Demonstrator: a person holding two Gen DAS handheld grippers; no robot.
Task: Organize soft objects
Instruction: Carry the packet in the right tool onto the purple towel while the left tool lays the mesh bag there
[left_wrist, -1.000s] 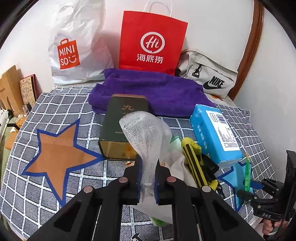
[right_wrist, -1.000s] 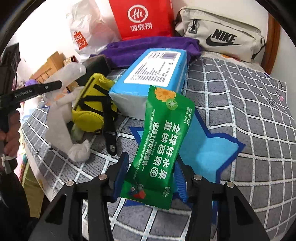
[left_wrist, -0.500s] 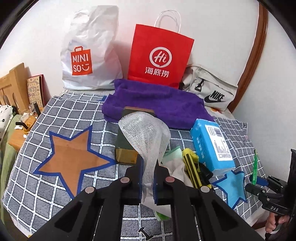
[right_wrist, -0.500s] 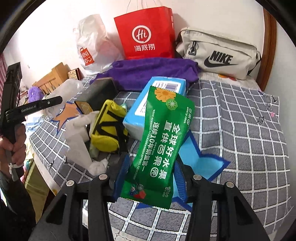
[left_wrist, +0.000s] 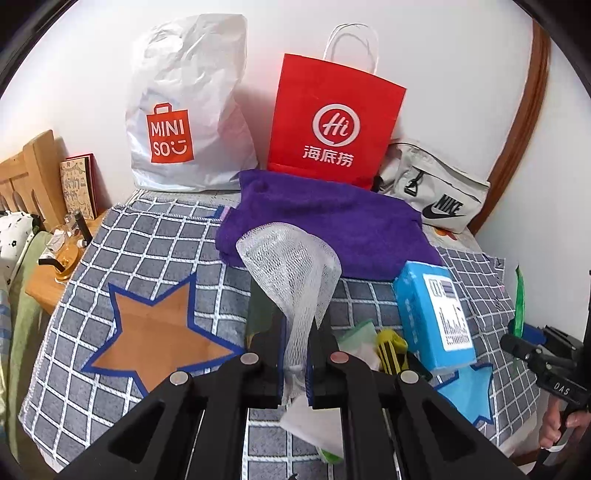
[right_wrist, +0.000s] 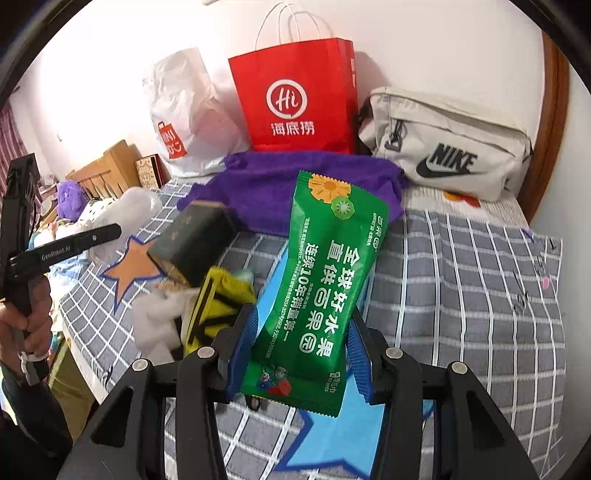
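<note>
My left gripper (left_wrist: 297, 363) is shut on a white foam mesh sleeve (left_wrist: 291, 273) and holds it up above the checked cloth (left_wrist: 147, 258). My right gripper (right_wrist: 301, 354) is shut on a green snack packet (right_wrist: 325, 280), held above the blue star patch (right_wrist: 332, 439). Below lie a yellow pouch (right_wrist: 218, 306), a dark green tin box (right_wrist: 192, 240), white tissue (right_wrist: 155, 317) and a blue tissue pack (left_wrist: 436, 317). A purple towel (left_wrist: 325, 221) lies folded at the back.
A white MINISO bag (left_wrist: 184, 110), a red paper bag (left_wrist: 332, 122) and a beige Nike bag (left_wrist: 436, 188) stand against the back wall. An orange star patch (left_wrist: 155, 343) is at the left. A wooden bedside shelf (left_wrist: 55, 266) is left of the bed.
Both grippers have risen and drawn back from the pile, each still holding its item. The objects on the cloth now look smaller and lower in both views.
</note>
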